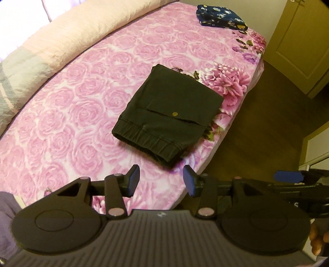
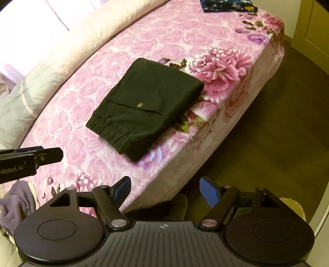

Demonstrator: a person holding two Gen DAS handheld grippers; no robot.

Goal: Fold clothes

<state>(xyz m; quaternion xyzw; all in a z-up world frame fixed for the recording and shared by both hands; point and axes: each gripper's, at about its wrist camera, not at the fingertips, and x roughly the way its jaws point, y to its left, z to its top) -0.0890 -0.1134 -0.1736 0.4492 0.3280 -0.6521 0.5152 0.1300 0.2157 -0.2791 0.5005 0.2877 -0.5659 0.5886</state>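
The dark trousers (image 1: 168,115) lie folded into a neat square on the pink rose-patterned bedspread (image 1: 82,98), close to the bed's near edge beside a big printed peony, with the elastic cuff and a buttoned pocket flap facing up. Both tongs hang in the air above the bed's edge, clear of the cloth: the left gripper (image 1: 161,181) has its blue pads parted with nothing between them, and the right gripper (image 2: 165,190) stands spread wider, likewise empty. A folded navy floral garment (image 1: 222,18) sits well apart at the far corner, and a long pale bolster (image 1: 78,35) runs along the far side.
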